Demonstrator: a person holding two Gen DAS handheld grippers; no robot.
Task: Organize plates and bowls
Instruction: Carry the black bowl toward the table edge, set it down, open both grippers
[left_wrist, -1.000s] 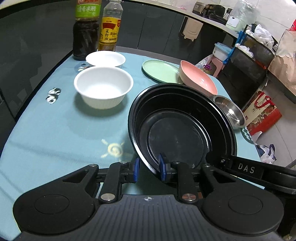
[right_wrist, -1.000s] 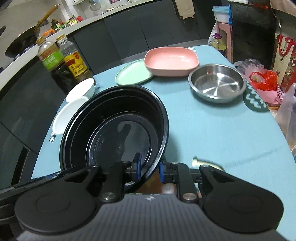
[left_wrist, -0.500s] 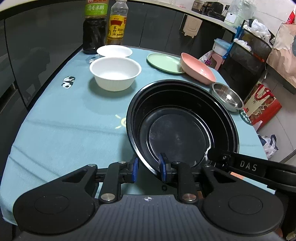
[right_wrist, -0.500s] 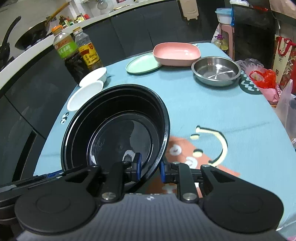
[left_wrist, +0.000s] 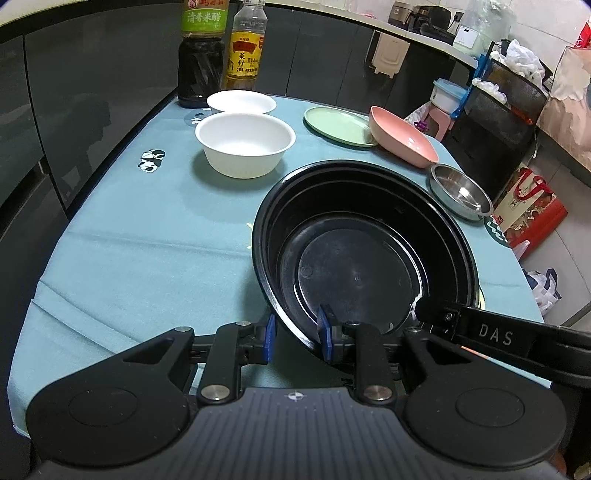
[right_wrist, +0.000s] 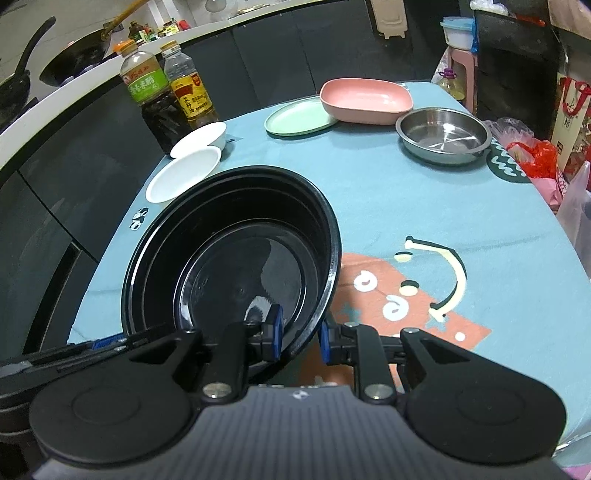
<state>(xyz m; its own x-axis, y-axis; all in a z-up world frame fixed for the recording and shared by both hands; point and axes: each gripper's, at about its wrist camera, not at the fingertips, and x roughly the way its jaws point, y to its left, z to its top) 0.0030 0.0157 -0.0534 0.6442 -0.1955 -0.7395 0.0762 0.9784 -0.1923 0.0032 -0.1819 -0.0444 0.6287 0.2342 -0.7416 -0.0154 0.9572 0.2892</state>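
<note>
The left hand-held gripper (left_wrist: 296, 338) sits at the bottom centre of its view, its blue pads clamped on the near rim of the black bowl (left_wrist: 364, 258), one pad inside the wall and one outside. The right hand-held gripper (right_wrist: 298, 334), low in its own view, pinches the same bowl (right_wrist: 236, 258) at its right rim in the same way; its black body also juts in from the lower right of the left view. The bowl fills the middle of both views, tilted and raised off the blue-clothed bench (left_wrist: 140, 254).

Beyond it, in the upper left of the left view, a white bowl (left_wrist: 245, 144) stands just in front of a smaller white bowl (left_wrist: 242, 102), with two sauce bottles (left_wrist: 221, 51) behind. Toward the upper right lie a green plate (left_wrist: 338, 125), a pink dish (left_wrist: 402, 140) overlapping its edge, and a steel bowl (left_wrist: 460, 194) near the bench edge.
</note>
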